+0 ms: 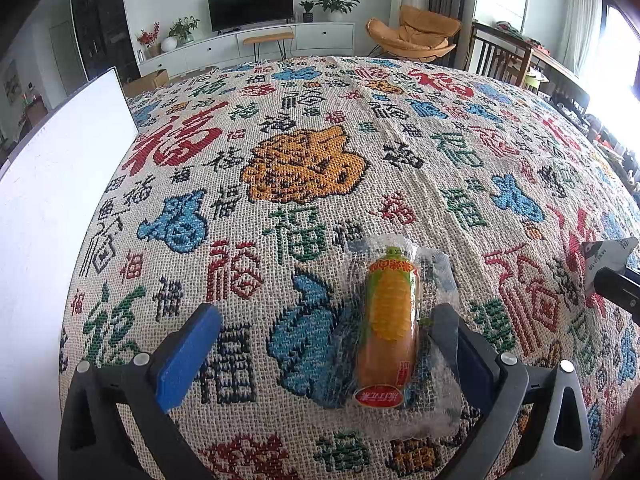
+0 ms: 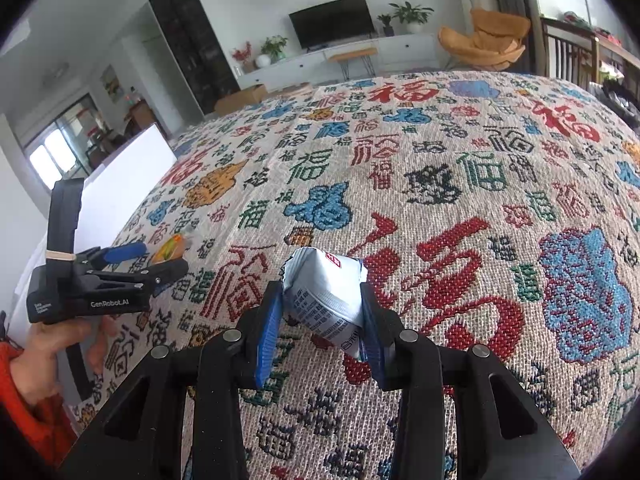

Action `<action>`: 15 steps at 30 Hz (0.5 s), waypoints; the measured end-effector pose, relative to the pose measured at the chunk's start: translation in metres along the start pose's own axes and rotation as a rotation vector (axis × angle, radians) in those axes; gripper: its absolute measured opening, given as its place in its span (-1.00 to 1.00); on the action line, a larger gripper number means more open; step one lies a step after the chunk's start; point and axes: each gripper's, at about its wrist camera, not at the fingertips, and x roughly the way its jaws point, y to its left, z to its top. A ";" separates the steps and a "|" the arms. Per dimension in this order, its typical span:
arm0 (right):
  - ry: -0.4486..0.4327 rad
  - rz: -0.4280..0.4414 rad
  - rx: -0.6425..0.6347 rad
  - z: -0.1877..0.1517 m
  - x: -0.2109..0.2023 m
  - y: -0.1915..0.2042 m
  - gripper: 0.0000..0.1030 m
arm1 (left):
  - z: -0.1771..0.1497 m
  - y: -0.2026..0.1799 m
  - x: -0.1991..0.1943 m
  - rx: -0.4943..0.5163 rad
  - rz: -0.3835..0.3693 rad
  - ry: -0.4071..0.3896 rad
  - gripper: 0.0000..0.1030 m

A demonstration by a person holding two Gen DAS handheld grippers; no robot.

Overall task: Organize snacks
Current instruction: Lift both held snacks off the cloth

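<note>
A corn-printed snack in a clear wrapper [image 1: 390, 320] lies on the patterned cloth [image 1: 304, 168]. It sits between the fingers of my left gripper [image 1: 326, 316], close to the right finger and well apart from the blue left pad [image 1: 188, 356], so that gripper is open. My right gripper [image 2: 320, 292] is shut on a white-and-silver snack packet [image 2: 326, 296], held above the cloth with its torn-looking top sticking up. The right wrist view shows the left gripper [image 2: 162, 258] at the left with the corn snack [image 2: 172, 248]. The silver packet [image 1: 604, 256] shows at the left wrist view's right edge.
A white flat box or board [image 1: 60, 200] stands along the left edge of the cloth. A hand in an orange sleeve [image 2: 28, 360] holds the left gripper. Beyond the table are a TV unit [image 1: 248, 44], an orange chair [image 1: 416, 36] and wooden chairs.
</note>
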 end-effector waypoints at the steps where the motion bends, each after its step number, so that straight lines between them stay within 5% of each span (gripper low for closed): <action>1: 0.001 0.001 -0.001 0.000 0.000 0.000 -0.23 | 0.000 0.000 0.000 0.000 0.000 0.000 1.00; 15: 0.003 0.015 0.013 -0.001 0.000 -0.003 -0.23 | 0.000 0.000 0.000 0.000 0.000 0.000 1.00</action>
